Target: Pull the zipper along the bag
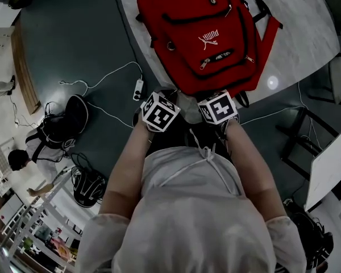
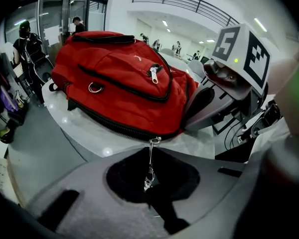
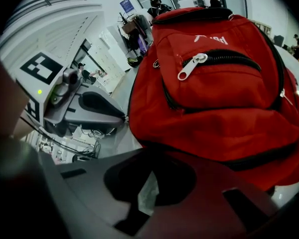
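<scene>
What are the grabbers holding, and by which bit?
The left gripper pinches the zipper pull of the red bag by its lower end. Whether the right gripper grips anything cannot be told.

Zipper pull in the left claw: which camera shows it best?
The left gripper view: the zipper pull runs from the red bag into the shut left claw. The head view hides it under the marker cubes; the right gripper view misses it.

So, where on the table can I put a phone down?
The widest bare patch of the table lies right of the backpack; a thin strip runs along its left side. The near edge is crowded by the left gripper and right gripper.
</scene>
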`<state>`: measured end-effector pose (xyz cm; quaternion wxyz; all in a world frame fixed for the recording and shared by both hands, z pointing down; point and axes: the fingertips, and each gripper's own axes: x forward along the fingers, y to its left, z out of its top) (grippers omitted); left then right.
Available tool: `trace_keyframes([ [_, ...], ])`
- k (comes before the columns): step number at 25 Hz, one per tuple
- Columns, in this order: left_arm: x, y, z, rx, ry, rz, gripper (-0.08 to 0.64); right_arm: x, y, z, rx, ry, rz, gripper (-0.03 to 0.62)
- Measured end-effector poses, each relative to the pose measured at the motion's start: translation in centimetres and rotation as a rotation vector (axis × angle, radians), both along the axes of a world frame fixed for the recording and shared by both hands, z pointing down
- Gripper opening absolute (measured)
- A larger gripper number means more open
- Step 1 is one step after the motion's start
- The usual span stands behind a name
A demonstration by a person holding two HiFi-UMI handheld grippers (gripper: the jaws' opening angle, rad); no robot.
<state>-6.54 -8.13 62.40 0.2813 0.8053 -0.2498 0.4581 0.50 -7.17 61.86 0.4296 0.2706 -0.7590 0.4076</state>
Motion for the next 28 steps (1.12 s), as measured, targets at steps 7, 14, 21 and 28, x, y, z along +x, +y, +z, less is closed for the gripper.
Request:
trace_keyframes([
  [7, -1.7, -2.2, -0.2, 0.013, 0.009, -0.051, 0.029, 0.1, 0.2, 0.5, 0.022, 0.106, -0.064, 0.026],
  [14, -3.0, -4.6, -0.6, 0.037, 0.012, -0.052, 0.029, 0.5, 0.3, 0.7, -0.02, 0.166, -0.099, 0.026],
  [21, -4.4, -6.9, -0.8, 0.042, 0.036, -0.054, 0.029, 0.6, 0.3, 0.9, -0.081, 0.182, -0.089, 0.026],
  [28, -5.5, -9.3, -1.0, 0.053, 0.038, -0.025, 0.028, 0.6, 0.3, 1.1, -0.115, 0.191, -0.042, 0.026],
])
